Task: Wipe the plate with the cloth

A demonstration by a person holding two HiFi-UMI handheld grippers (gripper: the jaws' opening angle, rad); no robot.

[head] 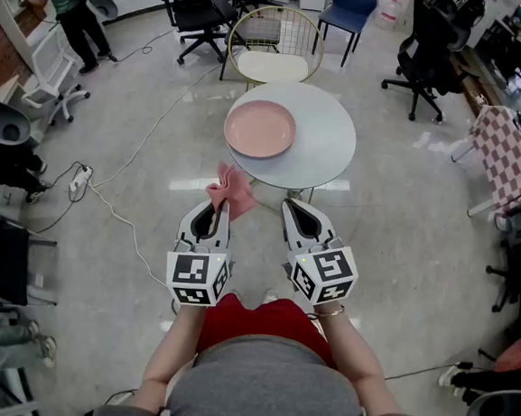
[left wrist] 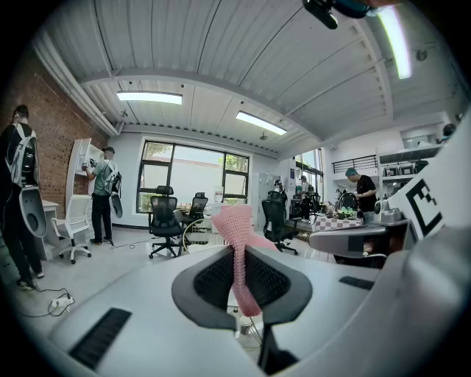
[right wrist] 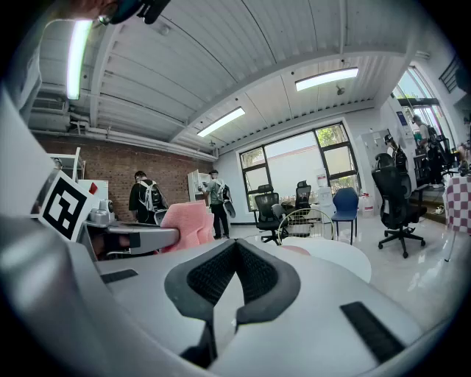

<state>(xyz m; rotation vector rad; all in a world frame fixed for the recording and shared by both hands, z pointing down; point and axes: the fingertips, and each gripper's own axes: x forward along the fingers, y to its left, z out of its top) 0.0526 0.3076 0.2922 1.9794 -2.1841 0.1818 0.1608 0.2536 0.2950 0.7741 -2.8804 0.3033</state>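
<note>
Holding cloth (head: 232,189) pinched in left claw (head: 221,206), right claw (head: 290,205) pressed together, empty; wiping not begun, likely next reaching forward onto plate (head: 260,128).

Room, as I read it from my console.

Head view: pale, glossy grey floor (head: 404,224). A round white table (head: 329,145) stands at centre, with a gold wire chair (head: 271,66) with a cream seat just behind it and a blue chair (head: 349,6) farther back. Black office chairs (head: 194,11) stand at the far side, a white office chair (head: 50,80) at left and a checked tablecloth (head: 510,152) at right. A white power strip (head: 80,178) lies on the floor at left.

Left gripper view: red brick wall (left wrist: 51,125), dark-framed windows (left wrist: 191,177), and a ribbed white ceiling (left wrist: 243,44) with lit strip lights (left wrist: 149,96).
</note>
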